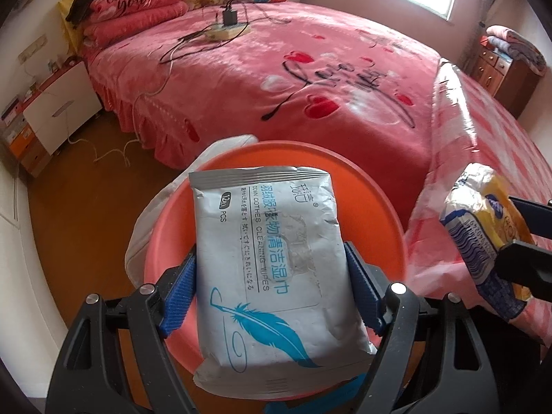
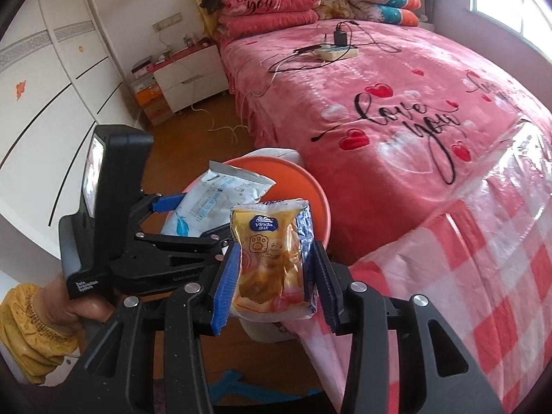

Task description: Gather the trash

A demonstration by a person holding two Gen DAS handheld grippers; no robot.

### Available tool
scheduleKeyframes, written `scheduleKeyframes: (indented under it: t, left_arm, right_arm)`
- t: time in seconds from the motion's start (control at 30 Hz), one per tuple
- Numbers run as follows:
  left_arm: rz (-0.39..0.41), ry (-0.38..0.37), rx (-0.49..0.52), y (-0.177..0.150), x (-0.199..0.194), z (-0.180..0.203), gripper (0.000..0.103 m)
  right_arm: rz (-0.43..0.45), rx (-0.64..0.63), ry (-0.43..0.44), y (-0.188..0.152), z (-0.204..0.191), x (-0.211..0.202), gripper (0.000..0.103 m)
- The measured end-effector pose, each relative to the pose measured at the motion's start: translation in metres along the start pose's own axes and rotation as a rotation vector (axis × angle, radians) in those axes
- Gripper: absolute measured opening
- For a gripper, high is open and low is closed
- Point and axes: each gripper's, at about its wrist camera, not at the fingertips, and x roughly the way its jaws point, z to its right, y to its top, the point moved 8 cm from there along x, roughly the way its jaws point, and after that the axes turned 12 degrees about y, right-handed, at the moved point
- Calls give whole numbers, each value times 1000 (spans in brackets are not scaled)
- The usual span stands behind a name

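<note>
Open bin (image 1: 379, 186) below; bed (image 1: 310, 79) beside.

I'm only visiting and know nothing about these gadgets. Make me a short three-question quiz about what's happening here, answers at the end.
1. True or false: the left gripper holds a wet wipes pack over the orange bin.
2. What does the right gripper hold? A) a phone charger B) a yellow tissue packet C) a pillow
3. Fill in: the power strip with its tangled cables lies on the pink ____.

Key
1. True: both blue pads press the pack's sides, and the bin's opening shows behind it.
2. B: the packet sits clamped between its pads.
3. Bed.
</note>
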Motion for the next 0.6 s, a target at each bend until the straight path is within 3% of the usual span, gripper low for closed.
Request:
scheduleKeyframes:
  t: [0.13,0.2,0.4,0.6]
  left_arm:
    - [-34,42,-5,-6,11,-8,80]
    - [-30,56,-8,-7,11,-11,82]
    - [51,112,5,9,0,-18,90]
    - [113,70,-11,23,-15,-7,92]
  right_arm:
    - [1,7,39,3,-1,11,50]
    - [15,25,44,3,2,12,73]
    - [113,107,57,5,18,-12,86]
    - [201,165,4,-1,40,-44,89]
